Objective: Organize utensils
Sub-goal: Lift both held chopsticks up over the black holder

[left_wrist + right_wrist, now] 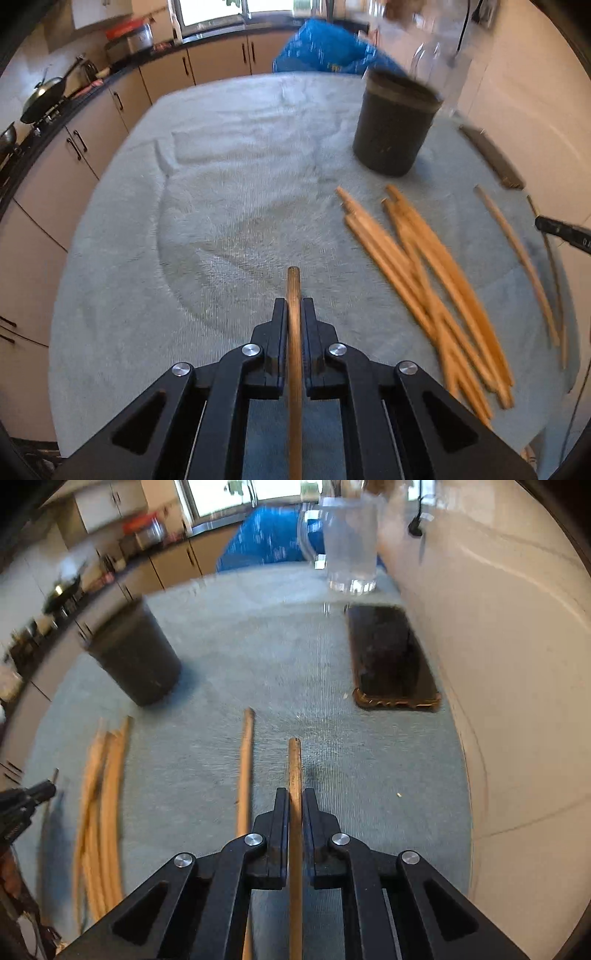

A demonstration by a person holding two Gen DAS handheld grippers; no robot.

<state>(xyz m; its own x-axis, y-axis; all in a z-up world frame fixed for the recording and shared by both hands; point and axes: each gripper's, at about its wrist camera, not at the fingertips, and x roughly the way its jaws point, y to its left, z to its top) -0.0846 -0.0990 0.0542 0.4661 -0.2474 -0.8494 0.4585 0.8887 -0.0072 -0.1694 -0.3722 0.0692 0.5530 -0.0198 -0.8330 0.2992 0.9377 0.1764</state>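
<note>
A: Both tongs are clamped, each on one wooden chopstick: the left gripper [294, 306] pinches the left-held chopstick [293, 291], the right gripper [295, 797] the right-held chopstick [294, 768], above the grey cloth [221, 184].

B: The left view shows the loose chopstick pile [424, 280] near the dark holder cup [395, 122].

A: Only the right view shows the phone [391, 657], the clear pitcher [351, 542], and a single chopstick [245, 768] just beside the right-held one.

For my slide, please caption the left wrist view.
Left tool grips one chopstick; loose chopsticks lie before a dark holder.
</note>
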